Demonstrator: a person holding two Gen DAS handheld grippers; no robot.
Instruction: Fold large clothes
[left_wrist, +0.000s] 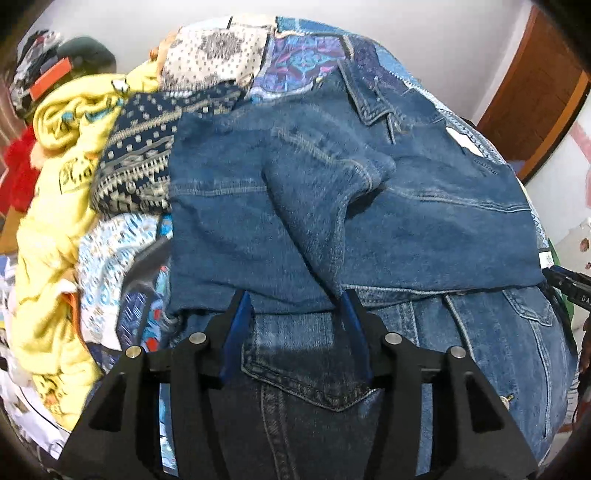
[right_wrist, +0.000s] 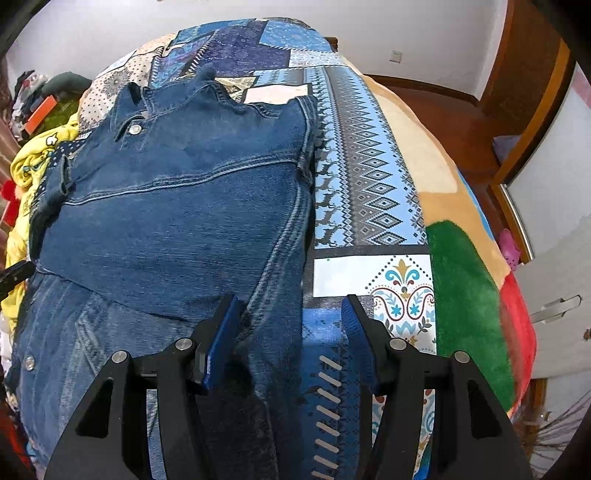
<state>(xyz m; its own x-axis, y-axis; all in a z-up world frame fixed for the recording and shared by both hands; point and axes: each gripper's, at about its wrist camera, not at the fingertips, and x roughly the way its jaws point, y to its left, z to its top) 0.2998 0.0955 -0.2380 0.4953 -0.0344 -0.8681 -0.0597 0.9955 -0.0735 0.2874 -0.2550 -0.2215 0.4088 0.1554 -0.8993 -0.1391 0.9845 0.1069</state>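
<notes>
**Denim folded edge lies right at my left gripper**

Denim jacket spreads on the bed, collar toward the far end, its long axis running away from me. A panel and sleeve are folded across the body — that folded hem sits right between the fingers of my left gripper, which is open wide and holds nothing. My right gripper is also open and empty, straddling the jacket's right side seam, one finger over denim, the other over the patchwork bedspread. By my reckoning the left is better placed for the next fold. A yellow garment is heaped at the left — beyond the bed, white walls and a wooden door frame.
</notes>
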